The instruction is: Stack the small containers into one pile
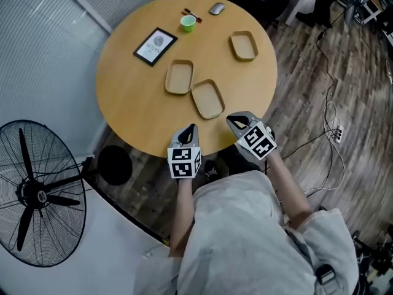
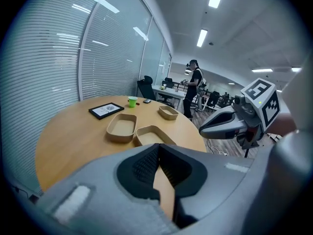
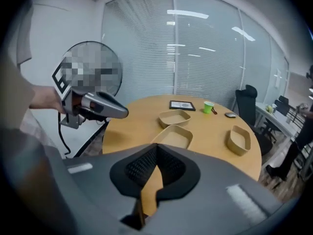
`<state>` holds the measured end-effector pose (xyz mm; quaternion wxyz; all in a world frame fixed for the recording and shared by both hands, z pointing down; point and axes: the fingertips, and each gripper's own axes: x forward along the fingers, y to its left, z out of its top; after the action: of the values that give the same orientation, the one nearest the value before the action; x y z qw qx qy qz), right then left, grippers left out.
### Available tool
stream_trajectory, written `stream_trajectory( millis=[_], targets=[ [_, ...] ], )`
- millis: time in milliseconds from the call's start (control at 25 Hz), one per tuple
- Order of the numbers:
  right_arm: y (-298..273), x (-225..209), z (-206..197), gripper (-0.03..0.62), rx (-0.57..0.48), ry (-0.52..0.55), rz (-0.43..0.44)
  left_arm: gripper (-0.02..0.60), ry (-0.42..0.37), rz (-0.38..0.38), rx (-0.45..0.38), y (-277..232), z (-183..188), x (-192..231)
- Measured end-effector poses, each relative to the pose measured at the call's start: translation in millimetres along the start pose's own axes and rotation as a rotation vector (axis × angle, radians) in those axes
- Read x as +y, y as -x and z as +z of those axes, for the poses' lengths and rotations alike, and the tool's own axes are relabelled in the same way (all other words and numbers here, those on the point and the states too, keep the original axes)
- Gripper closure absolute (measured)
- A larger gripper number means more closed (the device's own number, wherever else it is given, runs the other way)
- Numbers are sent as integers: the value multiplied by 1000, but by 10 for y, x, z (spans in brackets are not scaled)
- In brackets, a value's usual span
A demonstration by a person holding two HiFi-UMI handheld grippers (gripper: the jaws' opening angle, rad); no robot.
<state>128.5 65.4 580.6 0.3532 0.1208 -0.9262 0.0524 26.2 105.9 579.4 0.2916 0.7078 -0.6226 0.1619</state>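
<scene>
Three shallow tan containers lie apart on the round wooden table (image 1: 129,97): one near the middle (image 1: 179,77), one closer to me (image 1: 207,98), one at the far right (image 1: 244,45). My left gripper (image 1: 189,131) hovers at the table's near edge, shut and empty. My right gripper (image 1: 241,121) is beside it, just short of the nearest container, also shut and empty. In the left gripper view the jaw tips (image 2: 158,148) meet, with two containers (image 2: 122,127) (image 2: 154,135) ahead. In the right gripper view the closed tips (image 3: 156,151) point at the nearest container (image 3: 174,137).
A framed tablet (image 1: 155,46), a green cup (image 1: 188,23), a pen (image 1: 191,15) and a mouse (image 1: 216,8) sit at the table's far side. A black floor fan (image 1: 37,192) stands at the left. Cables trail over the floor at the right (image 1: 334,128).
</scene>
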Motion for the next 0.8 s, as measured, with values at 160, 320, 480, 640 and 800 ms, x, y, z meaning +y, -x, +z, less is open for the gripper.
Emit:
stream_trajectory(
  millis=[160, 320, 480, 640, 800],
  targets=[
    [-312, 48, -181, 595, 96, 125, 152, 578, 6, 3, 62, -288, -43, 23],
    [-581, 56, -378, 591, 184, 288, 251, 578, 20, -2, 95, -499, -49, -2],
    [-774, 58, -521, 569, 249, 424, 340, 578, 28, -1, 122, -629, -69, -23],
    [-893, 88, -593, 539, 277, 498, 427, 578, 44, 17, 146, -683, -92, -14],
    [-1016, 106, -716, 523, 319, 667, 487, 578, 68, 51, 164, -712, -95, 52]
  ],
)
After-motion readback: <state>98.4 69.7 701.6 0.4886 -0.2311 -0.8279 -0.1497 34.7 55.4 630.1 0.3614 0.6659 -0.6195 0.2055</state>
